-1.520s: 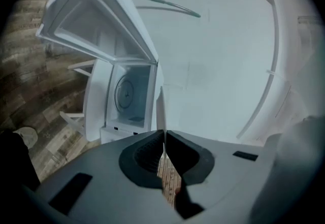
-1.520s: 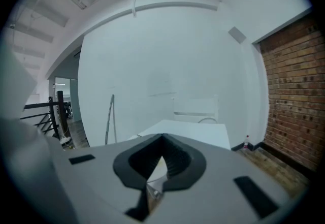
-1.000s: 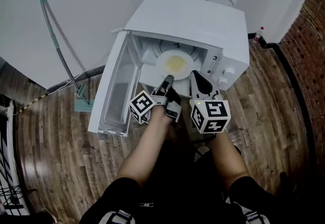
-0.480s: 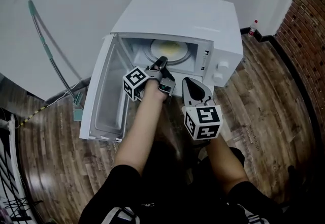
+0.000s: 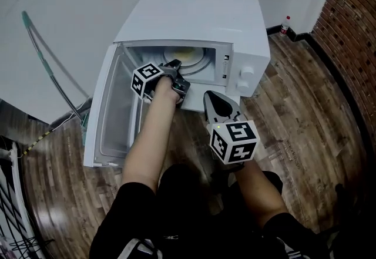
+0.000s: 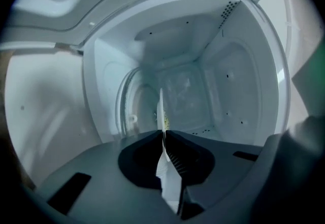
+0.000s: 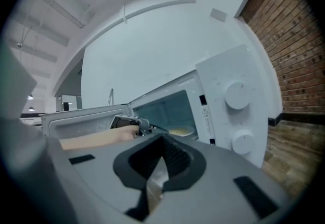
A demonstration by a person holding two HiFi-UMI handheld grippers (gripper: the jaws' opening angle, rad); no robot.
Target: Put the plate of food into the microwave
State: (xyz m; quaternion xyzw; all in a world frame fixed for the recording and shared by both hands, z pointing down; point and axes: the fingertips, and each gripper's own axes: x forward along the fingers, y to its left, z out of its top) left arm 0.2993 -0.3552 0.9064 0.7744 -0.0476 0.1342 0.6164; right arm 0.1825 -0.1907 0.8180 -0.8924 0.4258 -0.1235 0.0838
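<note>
The left gripper's (image 6: 163, 132) fingers (image 6: 177, 153) are clenched on the rim of the plate (image 6: 162, 105), which shows edge-on as a thin white line running up between them, with yellow food (image 6: 165, 119) on it just past the tips. In the head view this left gripper (image 5: 175, 66) reaches through the open front of the microwave (image 5: 194, 17), and the plate (image 5: 187, 52) lies well inside the cavity over the round glass turntable (image 5: 200, 61). Whether it rests on the glass or hangs just above it cannot be told.

The right gripper's (image 7: 162, 139) fingers (image 7: 175, 157) are pressed together at the tips with nothing between them. The right gripper (image 5: 210, 95) is held outside the oven, in front of its control panel and near the two white knobs (image 5: 244, 76).

The microwave's door (image 5: 106, 117) is swung wide to the person's left. The oven stands on a wooden floor (image 5: 305, 111) against a white wall (image 5: 70, 5). A brick wall (image 5: 352, 29) runs along the right, a small bottle (image 5: 285, 24) stands in the corner beside it, and a green-handled mop (image 5: 44, 55) leans to the left of the door.
</note>
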